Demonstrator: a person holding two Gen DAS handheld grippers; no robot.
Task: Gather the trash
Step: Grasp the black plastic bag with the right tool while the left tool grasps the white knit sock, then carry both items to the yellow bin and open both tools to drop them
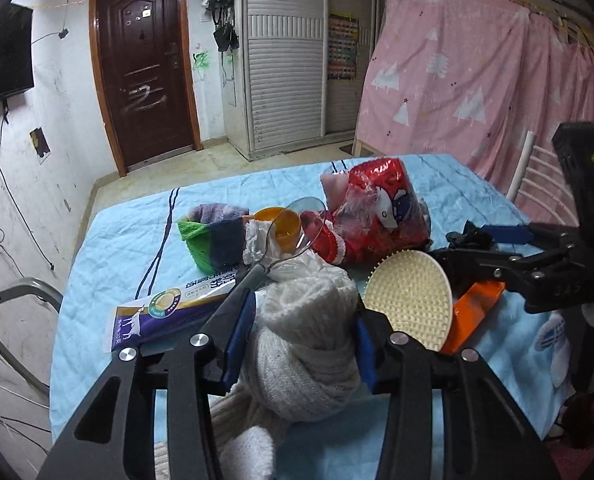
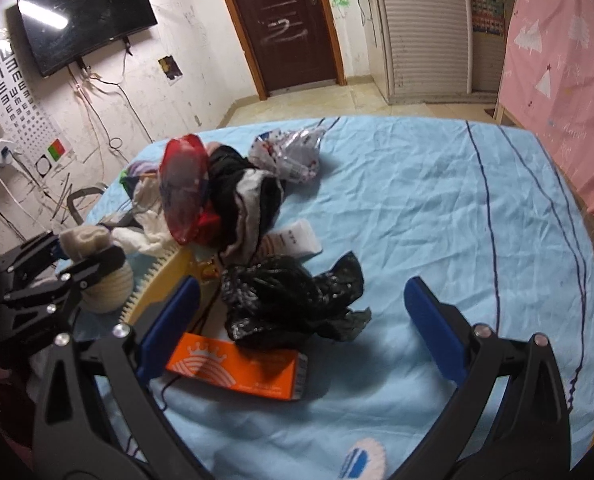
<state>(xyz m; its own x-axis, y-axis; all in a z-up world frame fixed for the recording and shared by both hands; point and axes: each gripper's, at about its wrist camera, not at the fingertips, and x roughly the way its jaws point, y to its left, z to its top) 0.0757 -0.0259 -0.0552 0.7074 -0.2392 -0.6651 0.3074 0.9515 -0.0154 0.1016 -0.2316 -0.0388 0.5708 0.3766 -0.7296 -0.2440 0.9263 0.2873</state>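
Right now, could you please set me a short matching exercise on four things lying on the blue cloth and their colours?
Things:
1. knitted sock
2. crumpled plastic bag
3. flat carton
4. snack packet

Colours:
A. orange
B. red
C. cream white
D. black

Pairs: 1-C, 2-D, 3-A, 4-B

Scuffed white wall (image 2: 201, 40), brown door (image 1: 145, 76), wall television (image 2: 85, 16), pink curtain (image 1: 477, 84)
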